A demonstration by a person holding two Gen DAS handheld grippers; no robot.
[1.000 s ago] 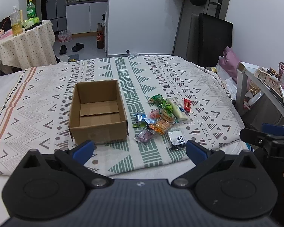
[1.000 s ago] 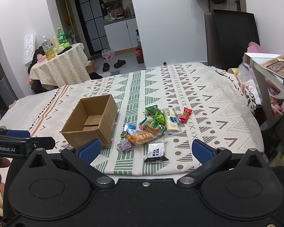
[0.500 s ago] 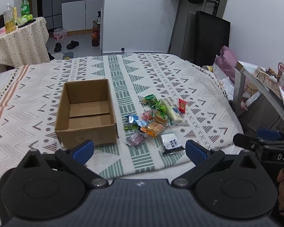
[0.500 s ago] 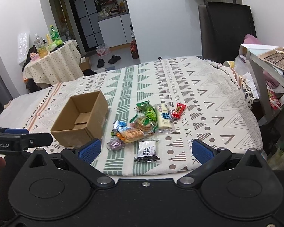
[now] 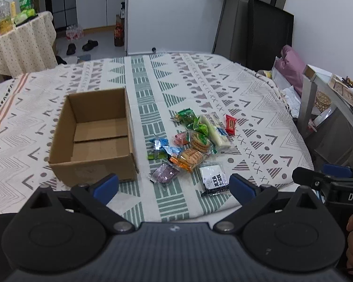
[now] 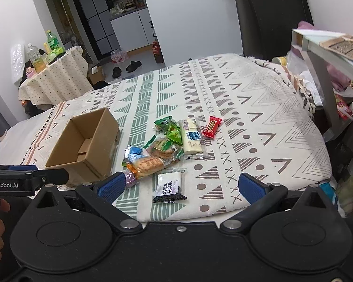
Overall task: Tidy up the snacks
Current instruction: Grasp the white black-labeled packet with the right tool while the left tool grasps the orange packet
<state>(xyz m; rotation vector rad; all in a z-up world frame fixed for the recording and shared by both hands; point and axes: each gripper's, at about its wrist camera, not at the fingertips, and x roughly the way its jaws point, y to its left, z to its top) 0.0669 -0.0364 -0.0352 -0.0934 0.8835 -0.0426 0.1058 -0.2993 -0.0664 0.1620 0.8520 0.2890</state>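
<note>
Bed (image 5: 223, 89): covered in a patterned cloth with green and grey bands; bears everything below.

Cardboard box (image 5: 94, 134): open-topped, nothing inside, standing left of the snacks and just beside them. Its long axis runs near to far.

Left gripper (image 5: 174, 185): jaws spread wide, holding nothing, hovering off the near edge of the bed. Through its gap show the box's near right corner and the nearest packets.

Right gripper (image 6: 181, 185): likewise spread and unladen, off the near edge and further right. The black-and-white packet sits directly ahead of its gap.

Snack pile (image 5: 190, 145): loose heap right of the box, roughly mid-bed. Contents, by size:
- White bar (image 6: 191, 138), long axis near to far, at the pile's right side.
- Black-and-white packet (image 6: 169, 185), nearest the edge, apart from the heap.
- Cracker packs (image 6: 150, 163), orange-wrapped, overlapping in the middle.
- Green packets (image 5: 188, 117), at the far side.
- Purple packet (image 5: 164, 172), near left of the pile.
- Blue foil sweets (image 5: 161, 144), on the left fringe, closest to the box.
- Red sweet (image 6: 212, 126), lying alone at the far right.

Judgement: sorting not begun. The black-and-white packet lies just ahead of both grippers; the right one seems better lined up on it, the left is nearer the box.
</note>
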